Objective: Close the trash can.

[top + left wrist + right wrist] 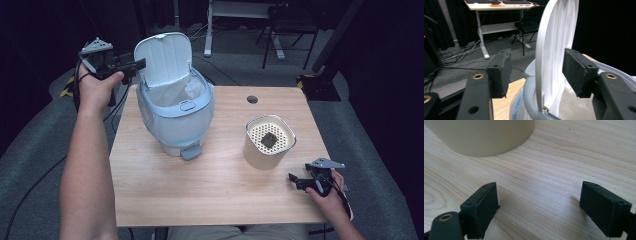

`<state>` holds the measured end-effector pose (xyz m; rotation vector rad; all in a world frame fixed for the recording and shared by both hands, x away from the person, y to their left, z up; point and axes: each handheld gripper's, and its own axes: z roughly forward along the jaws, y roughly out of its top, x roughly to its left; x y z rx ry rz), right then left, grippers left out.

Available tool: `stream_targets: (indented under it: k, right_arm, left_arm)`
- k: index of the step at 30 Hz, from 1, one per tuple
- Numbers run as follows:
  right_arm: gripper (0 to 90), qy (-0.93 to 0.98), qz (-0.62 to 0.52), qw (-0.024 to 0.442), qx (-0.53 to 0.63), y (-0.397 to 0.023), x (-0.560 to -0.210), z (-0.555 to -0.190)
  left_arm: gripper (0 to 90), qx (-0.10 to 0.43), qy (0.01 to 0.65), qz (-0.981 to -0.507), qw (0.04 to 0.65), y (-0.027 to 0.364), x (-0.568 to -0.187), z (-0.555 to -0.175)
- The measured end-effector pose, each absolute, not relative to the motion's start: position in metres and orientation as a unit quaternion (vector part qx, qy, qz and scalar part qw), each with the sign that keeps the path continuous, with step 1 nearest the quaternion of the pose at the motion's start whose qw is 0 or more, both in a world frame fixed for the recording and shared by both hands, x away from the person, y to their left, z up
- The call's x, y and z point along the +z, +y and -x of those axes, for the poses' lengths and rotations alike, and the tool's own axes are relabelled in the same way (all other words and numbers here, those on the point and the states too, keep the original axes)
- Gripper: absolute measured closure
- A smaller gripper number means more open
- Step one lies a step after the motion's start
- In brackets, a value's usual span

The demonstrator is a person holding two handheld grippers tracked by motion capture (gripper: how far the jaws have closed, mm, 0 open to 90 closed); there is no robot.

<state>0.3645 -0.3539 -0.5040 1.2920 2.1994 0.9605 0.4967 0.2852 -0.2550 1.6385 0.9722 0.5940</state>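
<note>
A pale blue pedal bin (176, 117) is seen on the wooden bench (215, 190), toward the 10 o'clock part of the top, its base set just in from the left edge. Its white lid (165, 57) is stood open and nearly upright over the rear rim, and a thin liner bag (175, 92) is seen inside.

The left hand-held gripper (135, 66) is held at the 9 o'clock side of the lid, beyond the bench's left edge and above it. In the left gripper view the lid's edge (541, 62) is framed between the two jaws; a clear gap is left on the left side, while contact on the right side cannot be told. The jaws are spread, with the lid's rim between them and not pinched.

The right hand-held gripper (296, 180) is rested low at the 4 o'clock corner of the bench, close to the right edge. Its jaws are spread wide, with bare wood seen between them in the right gripper view.

A cream container (269, 142) with a perforated top is placed at 2 o'clock from the bench's centre, just beyond the right gripper and apart from it; a small dark object (269, 140) is lain on the perforations. Open bench is left between bin and container, and across the whole near edge.
</note>
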Motion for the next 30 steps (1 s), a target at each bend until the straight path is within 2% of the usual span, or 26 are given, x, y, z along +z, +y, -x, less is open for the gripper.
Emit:
stream_targets:
  k: [5,8,12,16,20,23,28,30]
  right_arm:
    - [15.2,0.790,-0.464,0.206,0.345,-0.354,-0.504,-0.364]
    - [15.1,0.790,-0.463,0.207,0.344,-0.354,-0.504,-0.365]
    - [15.2,0.790,-0.464,0.207,0.345,-0.354,-0.504,-0.364]
    - [15.2,0.790,-0.463,0.207,0.344,-0.354,-0.504,-0.364]
    - [15.2,0.790,-0.464,0.207,0.345,-0.354,-0.504,-0.364]
    - [15.1,0.790,-0.464,0.207,0.344,-0.354,-0.504,-0.364]
    - [15.1,0.790,-0.463,0.207,0.344,-0.354,-0.504,-0.364]
    - [15.2,0.790,-0.464,0.207,0.345,-0.354,-0.504,-0.364]
  left_arm:
    - [50.2,0.232,0.377,-0.692,0.570,0.277,-0.254,-0.499]
    - [49.6,0.233,0.370,-0.701,0.563,0.277,-0.252,-0.497]
    - [55.6,0.212,0.352,-0.708,0.574,0.281,-0.250,-0.491]
    - [50.9,0.176,0.299,-0.733,0.584,0.277,-0.249,-0.480]
    - [53.2,0.151,0.275,-0.730,0.607,0.274,-0.247,-0.473]
    - [53.3,0.140,0.256,-0.746,0.598,0.268,-0.249,-0.469]
    - [53.2,0.067,0.219,-0.776,0.587,0.252,-0.260,-0.463]
    - [53.3,0.063,0.215,-0.782,0.581,0.250,-0.262,-0.464]
